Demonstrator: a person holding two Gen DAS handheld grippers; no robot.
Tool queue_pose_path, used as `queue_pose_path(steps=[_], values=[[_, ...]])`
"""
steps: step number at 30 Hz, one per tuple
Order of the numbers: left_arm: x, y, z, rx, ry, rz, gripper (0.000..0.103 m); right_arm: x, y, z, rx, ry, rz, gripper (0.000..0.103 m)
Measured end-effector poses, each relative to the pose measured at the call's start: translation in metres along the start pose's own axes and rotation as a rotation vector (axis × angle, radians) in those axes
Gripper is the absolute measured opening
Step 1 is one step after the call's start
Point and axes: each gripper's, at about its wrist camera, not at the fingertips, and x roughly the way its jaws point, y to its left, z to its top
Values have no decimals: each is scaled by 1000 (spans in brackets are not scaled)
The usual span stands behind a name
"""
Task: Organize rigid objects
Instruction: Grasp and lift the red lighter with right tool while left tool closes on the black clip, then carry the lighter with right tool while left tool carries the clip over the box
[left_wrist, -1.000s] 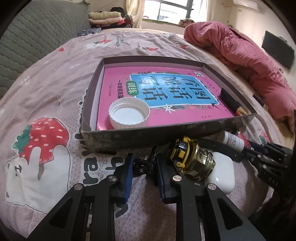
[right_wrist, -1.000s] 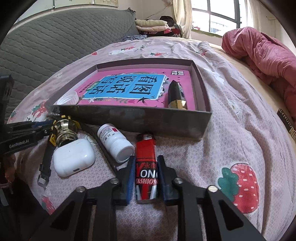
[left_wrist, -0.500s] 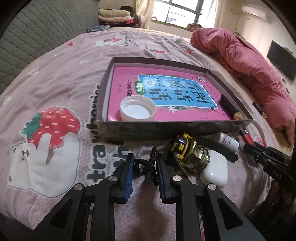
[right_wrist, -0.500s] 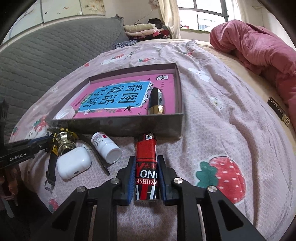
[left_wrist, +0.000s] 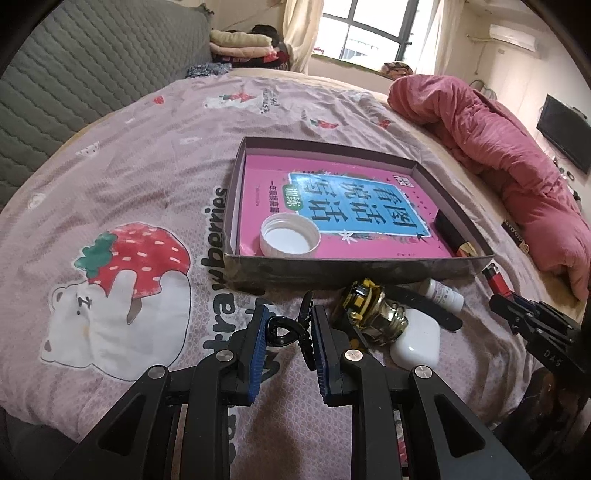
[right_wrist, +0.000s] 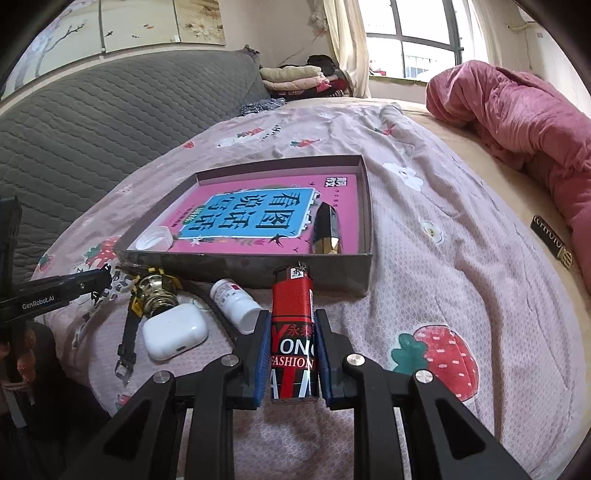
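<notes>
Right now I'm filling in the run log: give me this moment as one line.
left gripper: shut on black hair clip | right gripper: shut on red lighter | both lifted off bed | box: book, white cap, dark tube

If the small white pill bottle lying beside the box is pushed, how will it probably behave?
The white pill bottle lies on its side and is round, so it would probably roll. The soft bed sheet may slow it. It looks like small, stiff plastic, so it is likely light.

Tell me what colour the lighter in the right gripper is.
The lighter is red with black and white lettering, clearest in the right wrist view.
</notes>
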Motion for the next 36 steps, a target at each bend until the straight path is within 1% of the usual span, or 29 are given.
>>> queue_pose_path(steps=[7,12,17,23,30,36], values=[[-10,-9,2,5,-23,-13,23,-7,2,6,16,-39,16,22],[-12,-14,4,20,-33,-17,23,-7,14,10,-31,-56,26,22],[-13,-15,8,19,-45,-20,23,-4,21,13,-46,-67,40,22],[-7,-17,16,4,-59,-25,23,-2,20,13,-48,-72,43,22],[-2,-21,28,2,-84,-36,23,3,16,21,-10,-83,53,22],[6,-25,39,-6,-95,-45,23,11,22,26,-45,-93,57,22]])
